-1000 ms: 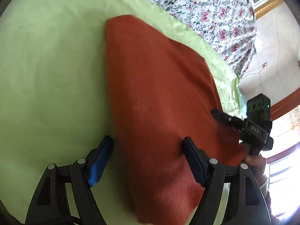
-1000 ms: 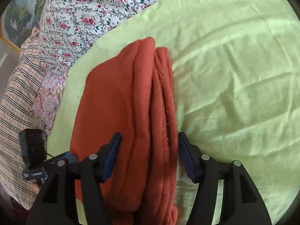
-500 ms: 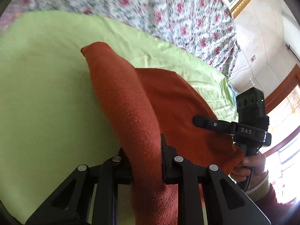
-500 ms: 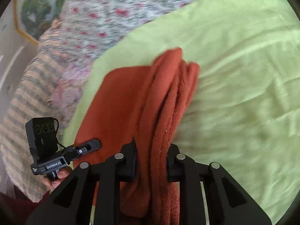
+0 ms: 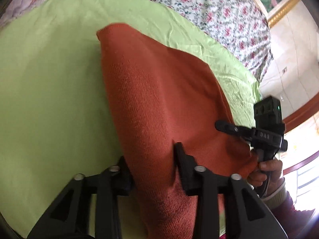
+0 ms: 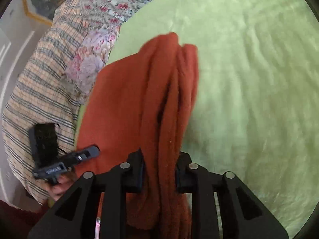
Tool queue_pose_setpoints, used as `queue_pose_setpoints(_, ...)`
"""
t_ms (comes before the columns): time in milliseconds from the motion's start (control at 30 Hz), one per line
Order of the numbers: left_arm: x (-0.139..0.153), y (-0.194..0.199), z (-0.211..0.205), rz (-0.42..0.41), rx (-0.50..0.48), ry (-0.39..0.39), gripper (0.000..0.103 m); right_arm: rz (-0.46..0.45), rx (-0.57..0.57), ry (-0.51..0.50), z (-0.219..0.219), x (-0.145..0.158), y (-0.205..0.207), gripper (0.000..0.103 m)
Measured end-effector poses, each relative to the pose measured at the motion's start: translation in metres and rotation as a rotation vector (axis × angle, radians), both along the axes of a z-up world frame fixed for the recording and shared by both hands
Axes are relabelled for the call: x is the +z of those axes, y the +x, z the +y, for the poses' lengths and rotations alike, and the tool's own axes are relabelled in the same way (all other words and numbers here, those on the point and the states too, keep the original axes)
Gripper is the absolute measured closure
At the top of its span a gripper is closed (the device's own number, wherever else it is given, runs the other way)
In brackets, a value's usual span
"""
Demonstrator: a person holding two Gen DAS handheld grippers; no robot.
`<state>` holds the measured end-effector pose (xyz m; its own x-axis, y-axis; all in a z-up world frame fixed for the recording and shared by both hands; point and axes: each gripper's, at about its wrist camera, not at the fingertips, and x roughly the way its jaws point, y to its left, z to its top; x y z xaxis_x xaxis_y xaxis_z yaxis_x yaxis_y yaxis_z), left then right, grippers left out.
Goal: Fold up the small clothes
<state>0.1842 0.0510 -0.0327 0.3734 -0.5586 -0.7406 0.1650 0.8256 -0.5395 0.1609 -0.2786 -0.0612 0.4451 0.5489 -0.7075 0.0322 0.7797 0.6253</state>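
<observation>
A rust-orange knitted garment lies folded on a light green sheet. My left gripper is shut on its near folded edge, cloth bunched between the fingers. In the right wrist view the garment shows several stacked layers, and my right gripper is shut on the opposite end of it. Each gripper shows in the other's view: the right one at the garment's right edge, the left one at its left edge.
A floral bedspread lies beyond the green sheet. A plaid cloth and a floral pillow lie at the left. A tiled wall and wooden window frame stand at the right.
A second ago both grippers were open around the garment's edges. They closed on the cloth and lifted its ends; the jaws now stand slightly wider on a thicker bunch.
</observation>
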Motion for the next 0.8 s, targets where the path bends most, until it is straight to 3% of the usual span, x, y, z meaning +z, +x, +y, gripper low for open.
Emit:
queue_pose_setpoints(100, 0.0, 0.019, 0.015, 0.002, 0.057, -0.032, 0.046, -0.005, -0.018, -0.08, -0.004, 0.013, -0.006, 0.061)
queue_pose_setpoints(300, -0.005, 0.088, 0.049, 0.041, 0.202, -0.069, 0.047, -0.072, -0.079, -0.137, -0.019, 0.038, -0.021, 0.059)
queue_pose_setpoints(400, -0.012, 0.131, 0.053, 0.057, 0.237, -0.07, 0.057, -0.078, -0.089, -0.125, -0.019, 0.039, -0.02, 0.059)
queue_pose_setpoints(433, -0.013, 0.146, 0.054, 0.059, 0.245, -0.06, 0.067, -0.075, -0.086, -0.123, -0.017, 0.039, -0.02, 0.059)
queue_pose_setpoints(533, -0.008, 0.174, 0.059, 0.032, 0.26, -0.018, 0.079, -0.074, -0.073, -0.127, -0.011, 0.04, -0.018, 0.059)
queue_pose_setpoints(667, 0.017, 0.175, 0.063, -0.028, 0.275, 0.006, 0.075, -0.104, -0.07, -0.145, -0.008, 0.051, -0.02, 0.059)
queue_pose_setpoints(800, 0.038, 0.126, 0.058, -0.071, 0.268, 0.005, 0.065, -0.141, -0.067, -0.156, -0.003, 0.059, -0.017, 0.059)
